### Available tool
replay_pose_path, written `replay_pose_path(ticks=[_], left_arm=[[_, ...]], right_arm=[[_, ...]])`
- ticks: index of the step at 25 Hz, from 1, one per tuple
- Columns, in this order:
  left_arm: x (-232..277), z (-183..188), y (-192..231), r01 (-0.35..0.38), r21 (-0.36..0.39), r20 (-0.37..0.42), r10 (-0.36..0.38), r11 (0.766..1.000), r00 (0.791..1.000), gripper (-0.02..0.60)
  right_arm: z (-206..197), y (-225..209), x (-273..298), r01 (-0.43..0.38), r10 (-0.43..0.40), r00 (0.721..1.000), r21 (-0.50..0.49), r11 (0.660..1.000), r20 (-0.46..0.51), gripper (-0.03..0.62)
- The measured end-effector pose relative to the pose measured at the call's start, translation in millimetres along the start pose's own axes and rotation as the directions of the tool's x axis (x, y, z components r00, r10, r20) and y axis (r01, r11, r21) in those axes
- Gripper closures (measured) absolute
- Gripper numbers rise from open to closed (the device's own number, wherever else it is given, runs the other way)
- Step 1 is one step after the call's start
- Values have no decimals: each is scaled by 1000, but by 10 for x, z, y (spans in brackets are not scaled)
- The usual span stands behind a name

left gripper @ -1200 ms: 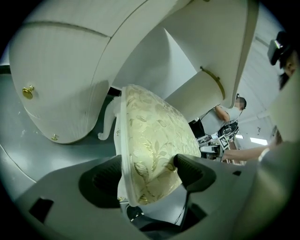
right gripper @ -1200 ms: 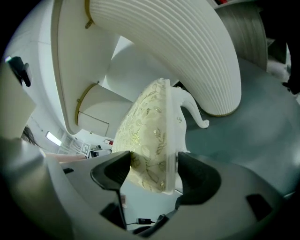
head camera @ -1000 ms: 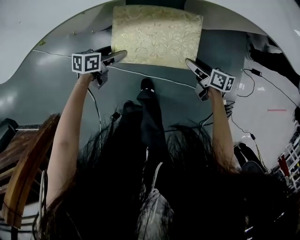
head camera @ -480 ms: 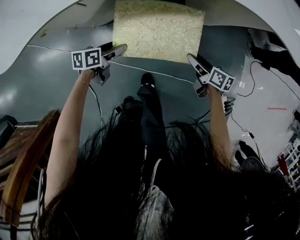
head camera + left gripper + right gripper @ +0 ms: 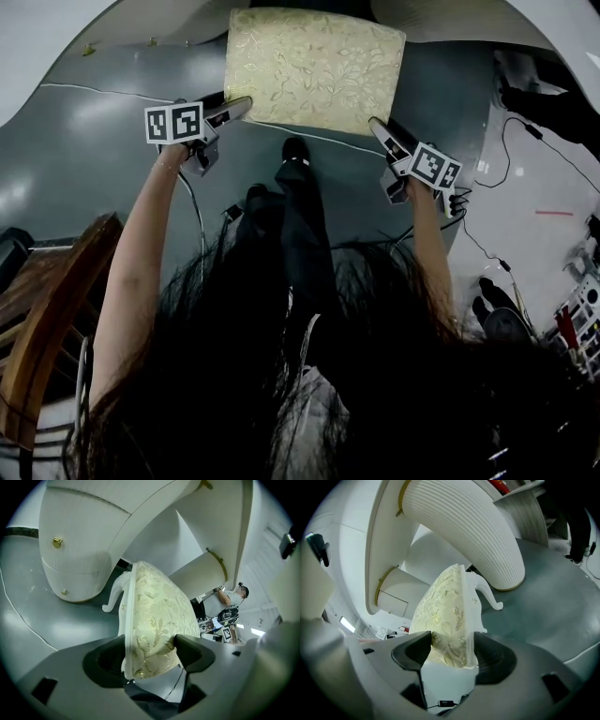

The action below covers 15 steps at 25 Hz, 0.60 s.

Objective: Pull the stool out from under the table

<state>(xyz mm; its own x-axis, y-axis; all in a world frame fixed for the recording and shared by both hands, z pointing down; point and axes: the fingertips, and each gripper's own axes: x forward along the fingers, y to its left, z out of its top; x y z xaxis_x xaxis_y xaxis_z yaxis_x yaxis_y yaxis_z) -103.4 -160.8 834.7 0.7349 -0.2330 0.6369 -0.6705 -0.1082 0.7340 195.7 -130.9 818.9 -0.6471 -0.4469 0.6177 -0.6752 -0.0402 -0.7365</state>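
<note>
The stool (image 5: 314,67) has a cream and gold leaf-patterned cushion and white curved legs; it stands on the grey floor, its far edge under the white table (image 5: 75,28). My left gripper (image 5: 242,106) clamps the stool's near left corner (image 5: 150,653), jaws closed on the cushion edge. My right gripper (image 5: 379,127) clamps the near right corner (image 5: 452,651) the same way. A white stool leg (image 5: 115,597) shows in the left gripper view, and a second stool leg (image 5: 490,595) in the right gripper view.
The table's ribbed white pedestals (image 5: 79,555) (image 5: 464,531) flank the stool. A white cable (image 5: 309,136) runs across the floor just before the stool. A wooden chair (image 5: 47,319) stands at my left. Black cables (image 5: 487,178) and shoes (image 5: 295,155) lie nearby. A person (image 5: 229,599) stands far off.
The stool and both grippers have come slightly nearer to me and away from the table; more of the cushion shows past the table edge. Both grips are unchanged.
</note>
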Motion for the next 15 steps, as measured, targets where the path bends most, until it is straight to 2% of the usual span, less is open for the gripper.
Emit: replay_pose_path(ticks=[6,11,15], left_arm=[[-27,-9,-40,-28,0,26,28,1000,999,233],[10,-77,-12,-26,-75,-50,22,997,999,233],[-33,-70,-36,-28,-84,-86,21,996,996,233]], right_arm=[[52,-35,58,-38,37,999,-17,999,-19,299],[56,-50,46,15,-13,995,27,1000,-94,299],[33,16,10,28,-21,991,46,999,-132,299]])
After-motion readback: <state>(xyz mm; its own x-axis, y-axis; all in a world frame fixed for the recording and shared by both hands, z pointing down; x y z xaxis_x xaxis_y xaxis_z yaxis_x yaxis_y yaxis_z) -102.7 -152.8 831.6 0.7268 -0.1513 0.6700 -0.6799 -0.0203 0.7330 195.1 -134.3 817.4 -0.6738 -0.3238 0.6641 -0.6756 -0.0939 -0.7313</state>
